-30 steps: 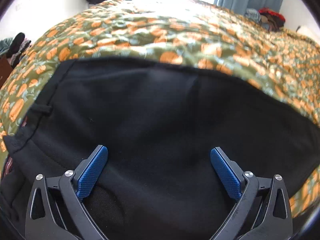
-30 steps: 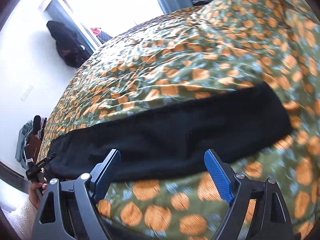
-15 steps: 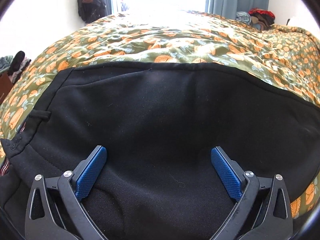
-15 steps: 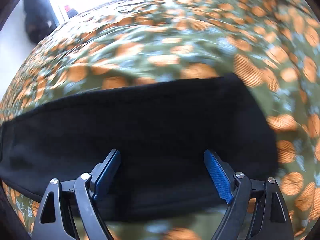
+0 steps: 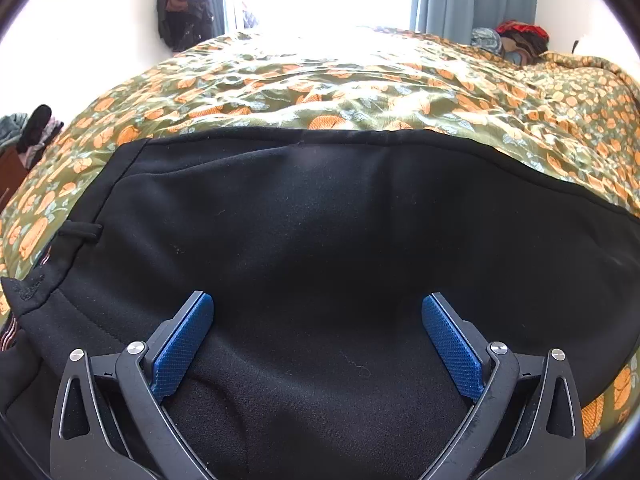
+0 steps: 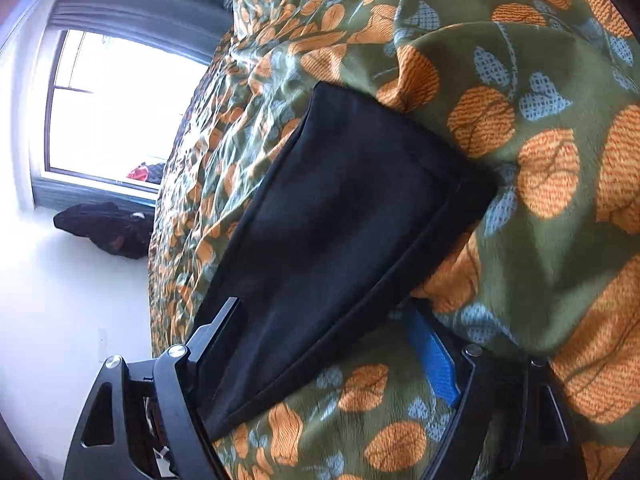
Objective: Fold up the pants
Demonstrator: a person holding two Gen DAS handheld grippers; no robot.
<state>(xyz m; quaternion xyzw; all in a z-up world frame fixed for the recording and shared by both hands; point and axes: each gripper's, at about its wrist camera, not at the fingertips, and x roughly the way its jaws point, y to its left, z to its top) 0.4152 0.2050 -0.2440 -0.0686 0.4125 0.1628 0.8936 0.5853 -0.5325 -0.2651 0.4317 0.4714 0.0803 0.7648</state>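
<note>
Lying flat across the bed (image 5: 360, 80), the black pants (image 5: 320, 240) fill most of the left wrist view, their far edge running straight across the green quilt with its orange leaf print. The waistband end sits at the left of that view, where a small loop (image 5: 80, 234) sticks out at the side seam and a striped lining shows just under the hem. The left tongs (image 5: 316, 332) stand released, blue pads (image 5: 182, 346) wide apart, low over the pants with black cloth spanning the whole gap between them; whether the tips touch the cloth cannot be told.

From the right wrist view, the pants (image 6: 340, 220) show as a narrow leg end with a stitched hem, lying on the quilt (image 6: 540, 140), which bunches up in a fold just beside the hem corner. The right tongs (image 6: 336, 344) are tilted and also released: one finger sits at the leg's near edge, the other, with its blue pad (image 6: 436, 360), lies beyond the leg's other edge, down against the quilt. The leg passes between them, not clenched.

A window (image 6: 112, 104) and curtain (image 5: 476, 0) stand behind the bed, with heaps of clothes (image 5: 516, 38) at its far corner. No containers show in either view.
</note>
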